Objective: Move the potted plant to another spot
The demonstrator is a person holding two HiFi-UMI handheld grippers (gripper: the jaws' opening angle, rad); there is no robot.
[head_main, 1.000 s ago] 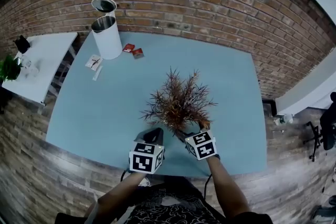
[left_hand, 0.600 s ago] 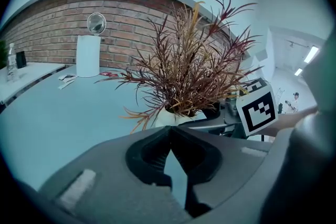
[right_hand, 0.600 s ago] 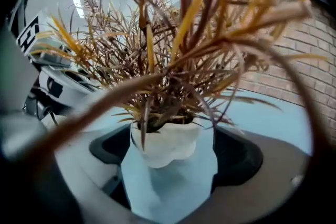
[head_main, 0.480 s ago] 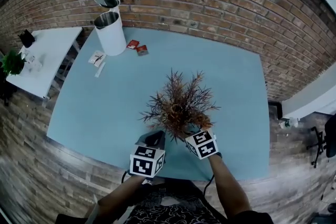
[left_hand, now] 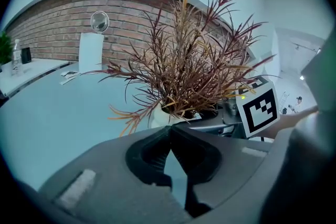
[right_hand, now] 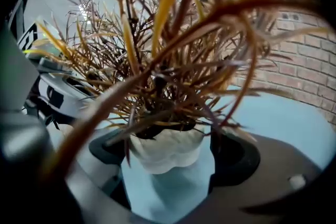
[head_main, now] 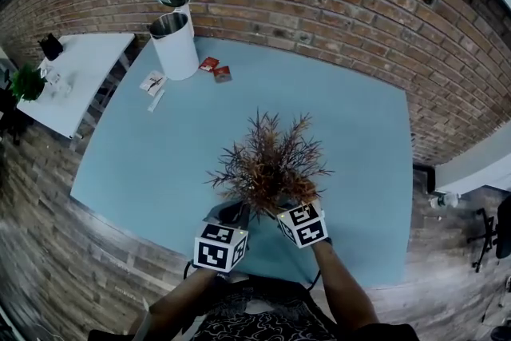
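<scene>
Since its jaws have just been opening, the right claw (right_hand: 169, 162) straddles the potted plant (right_hand: 165, 150) dead ahead, released. The left claw (left_hand: 169, 136) alongside is clenched, empty.

Upright reddish-brown potted plant (head_main: 270, 168)

The left forearm (head_main: 180, 303) and right forearm (head_main: 339, 291) reach forward side by side. The left gripper (head_main: 235, 212) tilts downward, its jaws pressed together on nothing. The right gripper (head_main: 281, 208) has just been opening; its jaws stand wide around the pot (right_hand: 165, 152), seemingly not pressing it.
</scene>
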